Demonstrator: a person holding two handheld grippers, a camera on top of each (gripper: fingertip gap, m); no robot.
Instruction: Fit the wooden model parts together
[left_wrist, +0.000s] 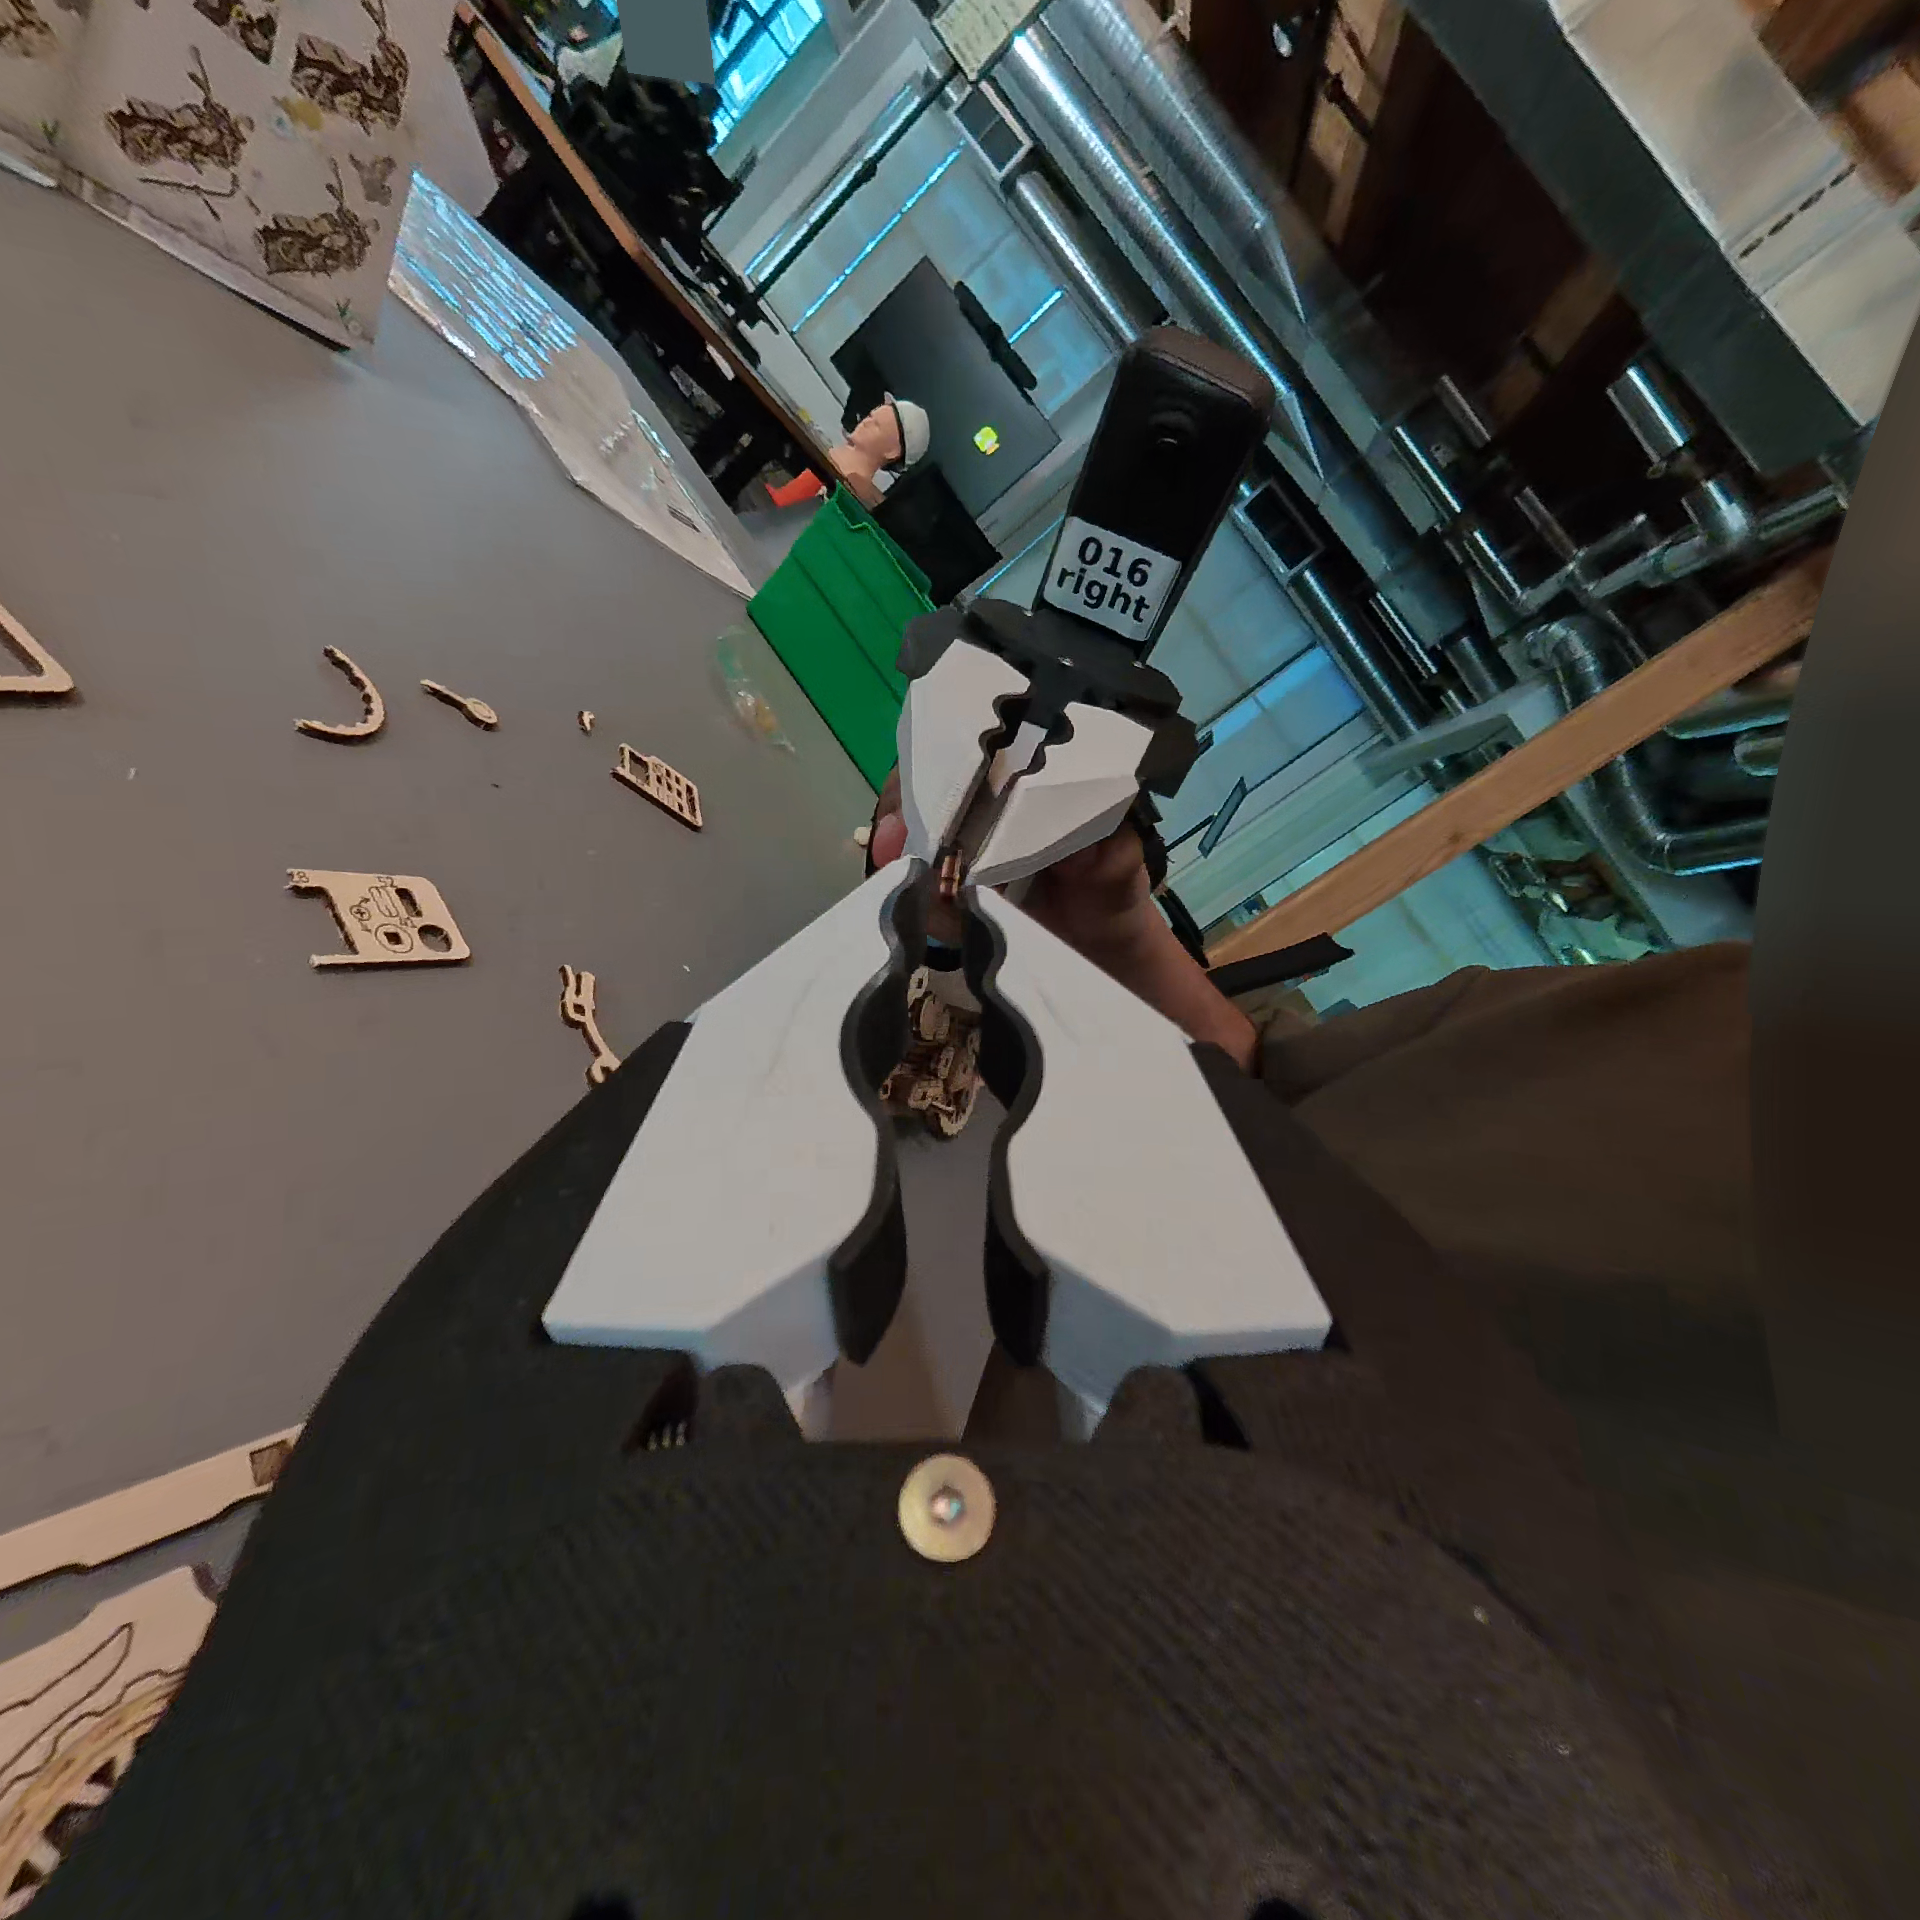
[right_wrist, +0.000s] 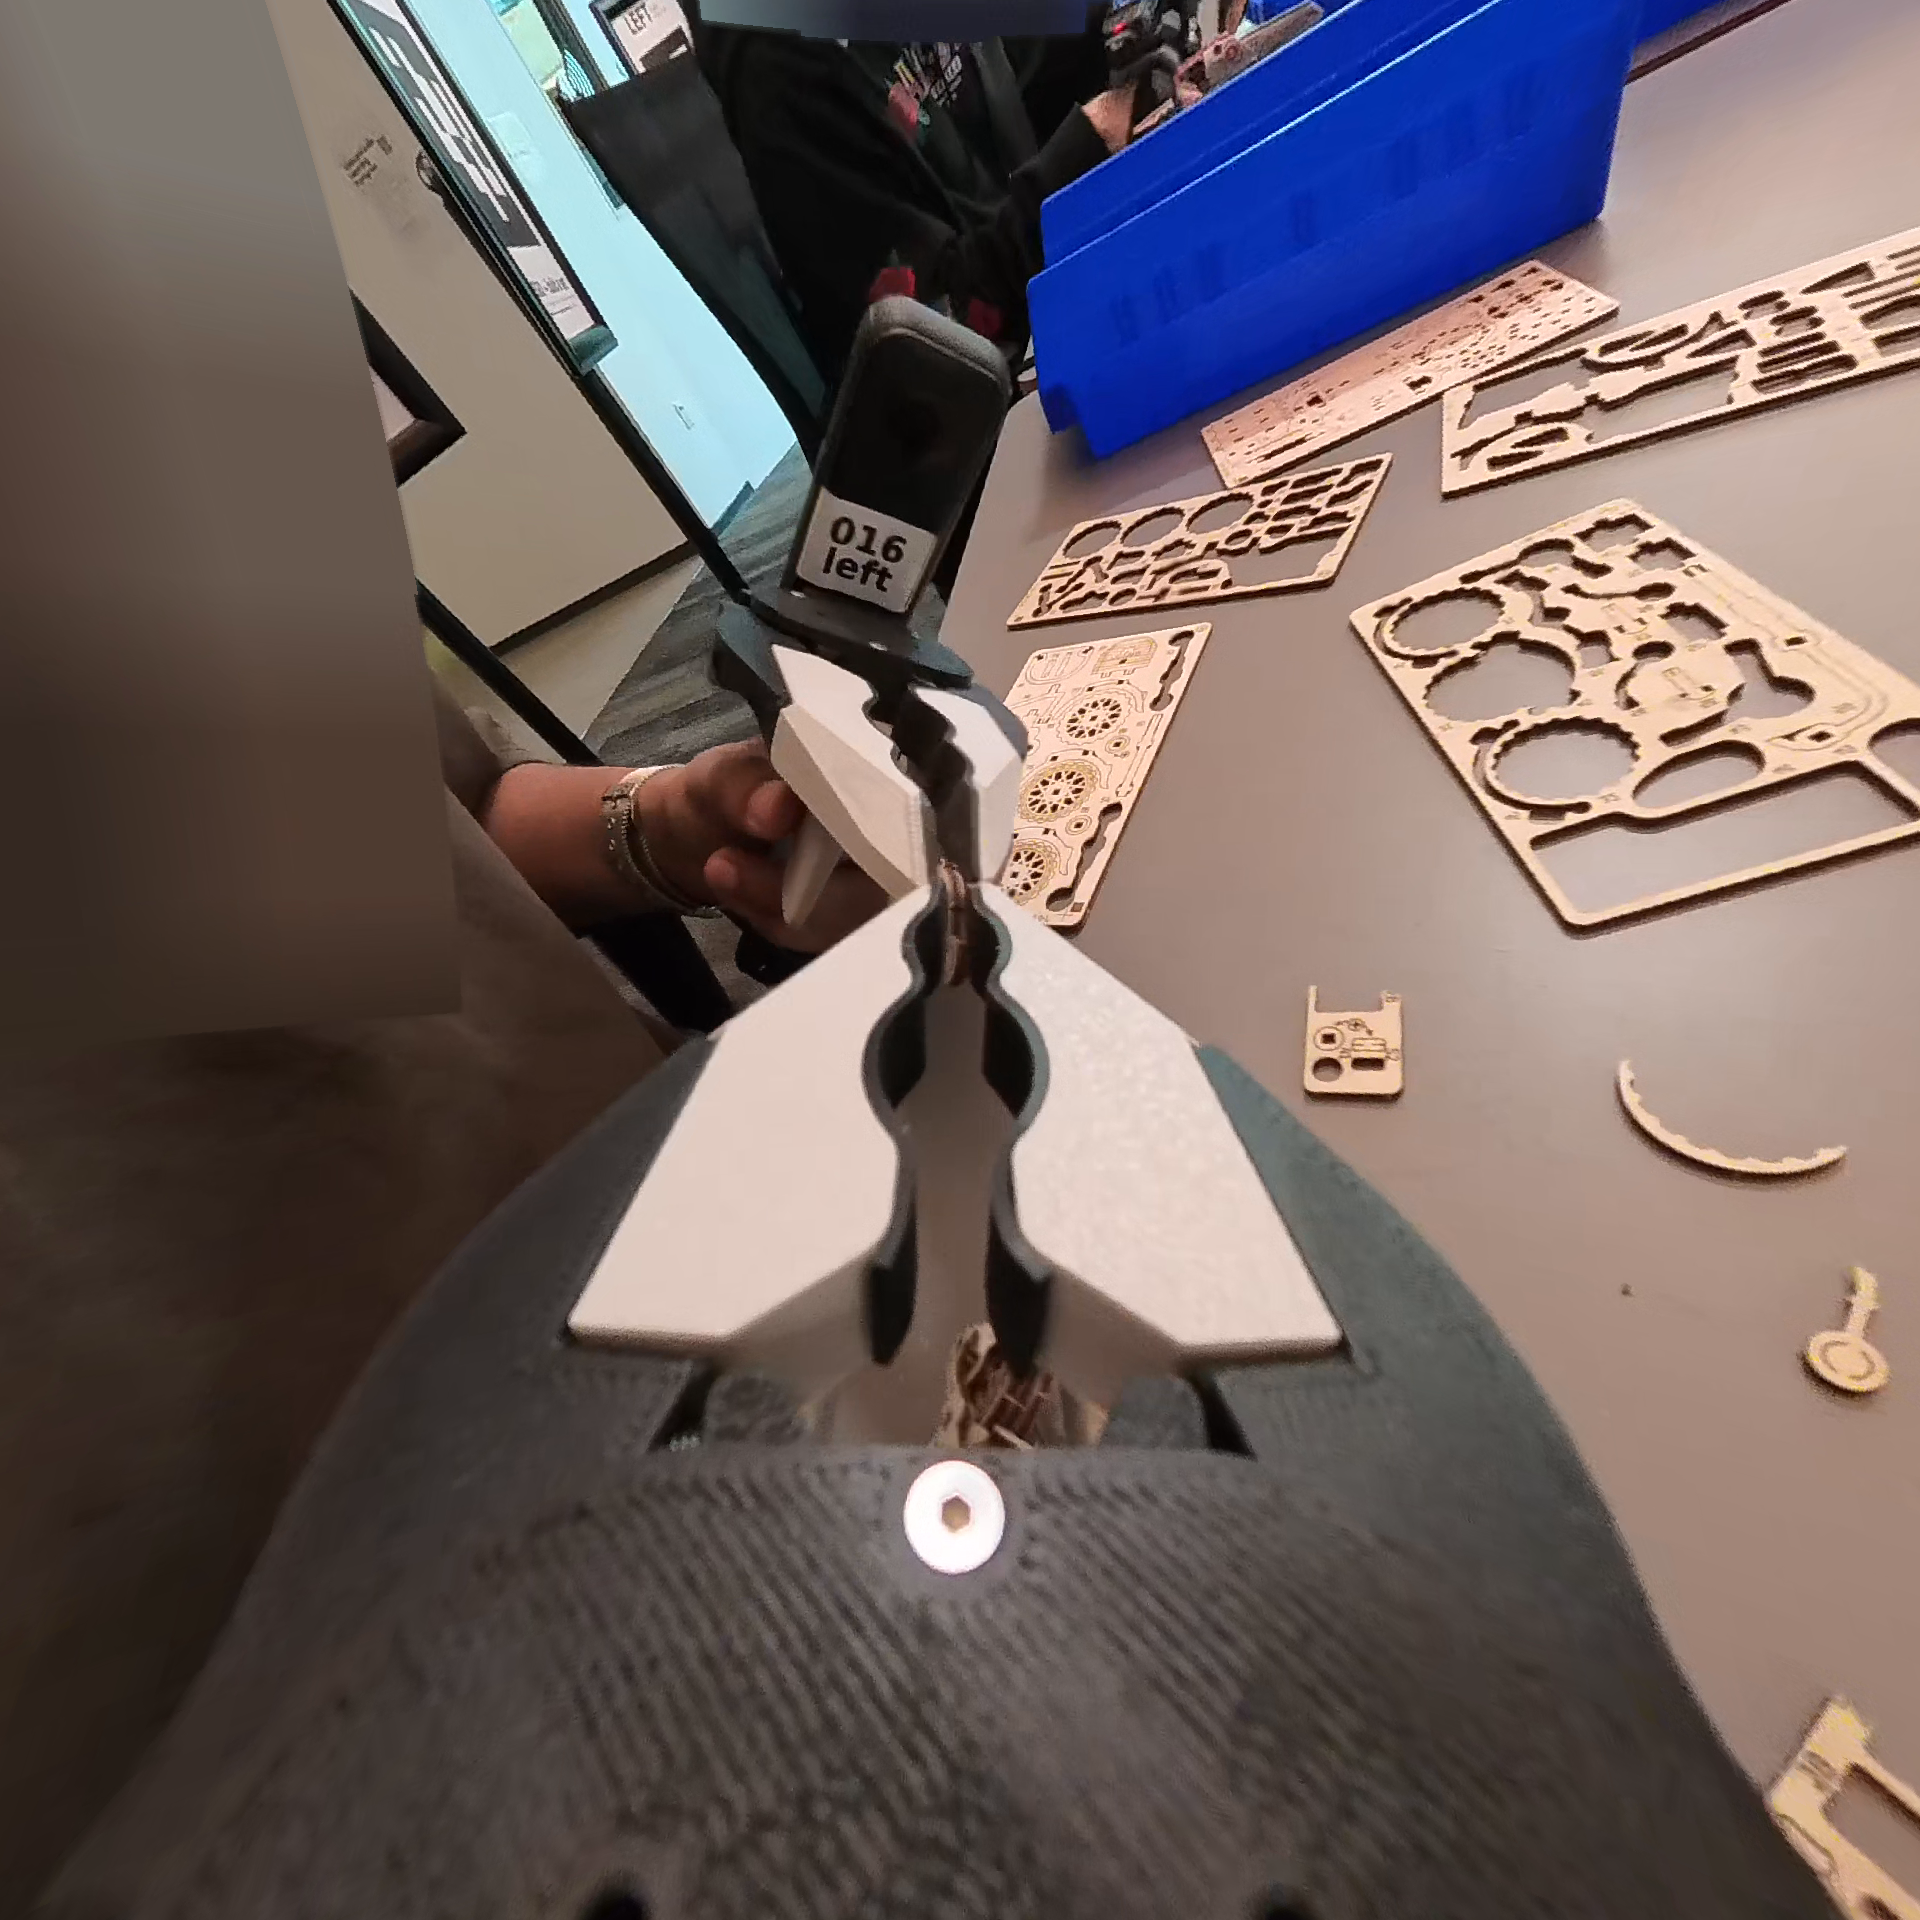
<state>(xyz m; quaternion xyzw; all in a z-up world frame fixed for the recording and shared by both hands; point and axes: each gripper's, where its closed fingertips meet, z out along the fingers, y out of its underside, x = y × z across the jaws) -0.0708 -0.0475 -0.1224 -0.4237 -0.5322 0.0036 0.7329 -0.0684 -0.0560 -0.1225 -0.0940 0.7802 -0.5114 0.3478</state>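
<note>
Meeting tip to tip above the grey table (right_wrist: 1351, 831), the white-fingered left gripper (left_wrist: 943, 888) and right gripper (right_wrist: 951, 914) both pinch one small round brown wooden part (left_wrist: 948, 871), jaws closed on it.

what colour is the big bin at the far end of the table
Bright blue bin, clearest in the right wrist view.
</note>
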